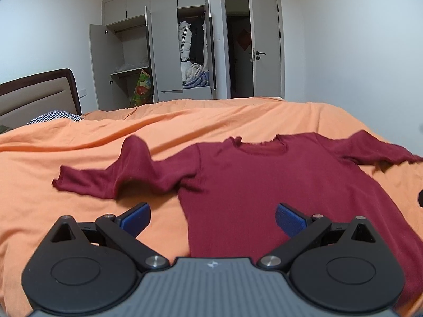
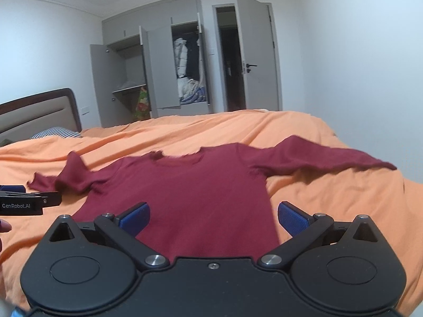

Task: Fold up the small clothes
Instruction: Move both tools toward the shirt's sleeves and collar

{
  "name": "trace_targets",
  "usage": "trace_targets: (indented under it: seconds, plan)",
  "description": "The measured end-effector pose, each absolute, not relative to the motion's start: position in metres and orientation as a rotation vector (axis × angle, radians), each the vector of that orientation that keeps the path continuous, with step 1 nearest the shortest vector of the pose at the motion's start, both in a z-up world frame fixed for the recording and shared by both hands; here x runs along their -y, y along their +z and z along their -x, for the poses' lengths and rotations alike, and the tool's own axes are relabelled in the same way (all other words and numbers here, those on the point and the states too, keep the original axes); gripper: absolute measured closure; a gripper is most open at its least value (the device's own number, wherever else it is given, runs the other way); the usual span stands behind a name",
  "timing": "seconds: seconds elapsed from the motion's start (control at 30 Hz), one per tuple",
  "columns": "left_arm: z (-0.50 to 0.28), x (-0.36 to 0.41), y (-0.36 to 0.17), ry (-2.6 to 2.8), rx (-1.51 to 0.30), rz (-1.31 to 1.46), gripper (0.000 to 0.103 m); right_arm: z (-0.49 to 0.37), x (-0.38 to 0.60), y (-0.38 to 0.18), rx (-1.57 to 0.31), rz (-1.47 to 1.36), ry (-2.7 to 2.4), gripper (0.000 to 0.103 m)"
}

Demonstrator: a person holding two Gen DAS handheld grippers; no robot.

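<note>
Now | both hand-held grippers agape – left, right | red shirt flat

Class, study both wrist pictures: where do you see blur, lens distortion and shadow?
Left wrist view: the dark red shirt is softly blurred, the open left tool sharp; dark vignette fills the corners. Right wrist view: the wardrobe and door lean from fisheye bending; the raised right sleeve casts a shadow on the orange bedspread.
</note>
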State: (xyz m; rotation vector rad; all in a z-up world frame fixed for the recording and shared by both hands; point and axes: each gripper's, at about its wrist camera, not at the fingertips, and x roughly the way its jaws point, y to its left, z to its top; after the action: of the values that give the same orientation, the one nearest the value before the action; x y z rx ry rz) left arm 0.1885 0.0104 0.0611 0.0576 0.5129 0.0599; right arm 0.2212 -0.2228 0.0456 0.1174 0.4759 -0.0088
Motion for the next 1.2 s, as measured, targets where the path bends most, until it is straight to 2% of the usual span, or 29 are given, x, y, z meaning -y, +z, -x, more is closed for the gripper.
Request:
trace_targets:
  seconds: [0.43, 0.9, 1.2]
  plan:
    - [-0.324, 0.011, 0.079, 0.066, -0.497, -0.054, 0.0, -0.314, 0.288, 0.064, -0.551, -0.083, -0.226, 0.0]
    - [-0.44, 0.074, 0.04, 0.02, -0.522, -0.06, 0.0, -0.396, 0.364, 0.035, -0.607, -0.069, -0.368, 0.0]
    - [-0.475, 0.102, -0.005, 0.002, -0.552, -0.043, 0.0, -0.429, 0.402, 0.007, -0.619, -0.066, -0.419, 0.0]
